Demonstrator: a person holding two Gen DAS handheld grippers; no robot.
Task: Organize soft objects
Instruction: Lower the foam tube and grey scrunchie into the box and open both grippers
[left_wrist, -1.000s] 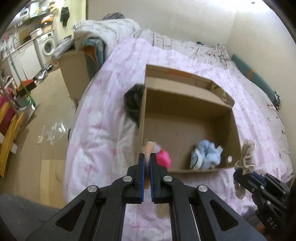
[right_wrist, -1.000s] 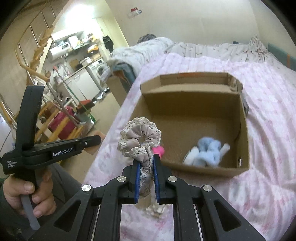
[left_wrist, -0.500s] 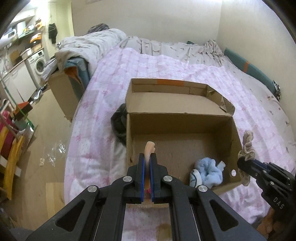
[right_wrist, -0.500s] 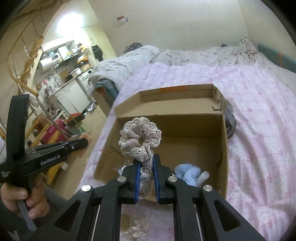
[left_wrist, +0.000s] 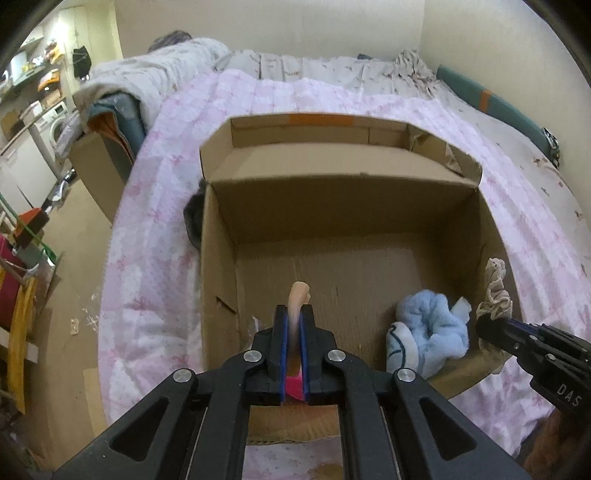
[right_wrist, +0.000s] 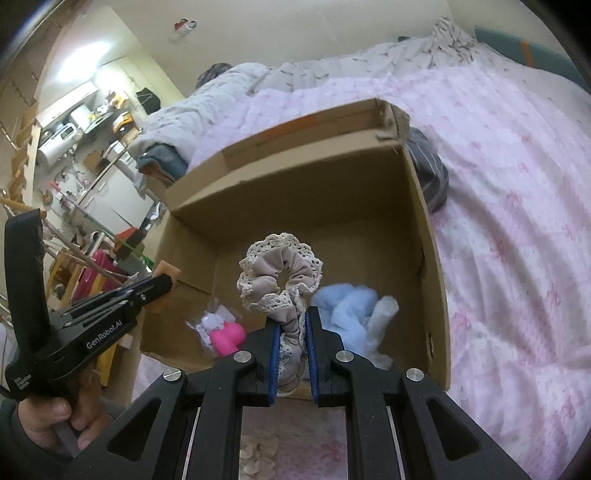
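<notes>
An open cardboard box (left_wrist: 218, 295) (right_wrist: 428, 258) sits on the pink quilt. My left gripper (left_wrist: 294, 314) is shut on a thin peach soft piece (left_wrist: 298, 295) and hangs over the box's near left part. My right gripper (right_wrist: 291, 321) is shut on a beige lace-edged scrunchie (right_wrist: 280, 273), held over the box's near right side; the scrunchie also shows in the left wrist view (left_wrist: 495, 291). Inside the box lie a light blue fluffy item (left_wrist: 428, 332) (right_wrist: 347, 306) and a bright pink item (right_wrist: 225, 336) with white lace next to it.
A dark cloth (left_wrist: 192, 218) lies against the box's left wall and a grey striped cloth (right_wrist: 428, 177) by its far right corner. A cream scrunchie (right_wrist: 256, 458) lies on the quilt below my right gripper. The bed edge and floor clutter are to the left.
Both grippers have moved forward from the quilt in front of the box to over its near edge. The box fills more of both views. Both grips are unchanged.
</notes>
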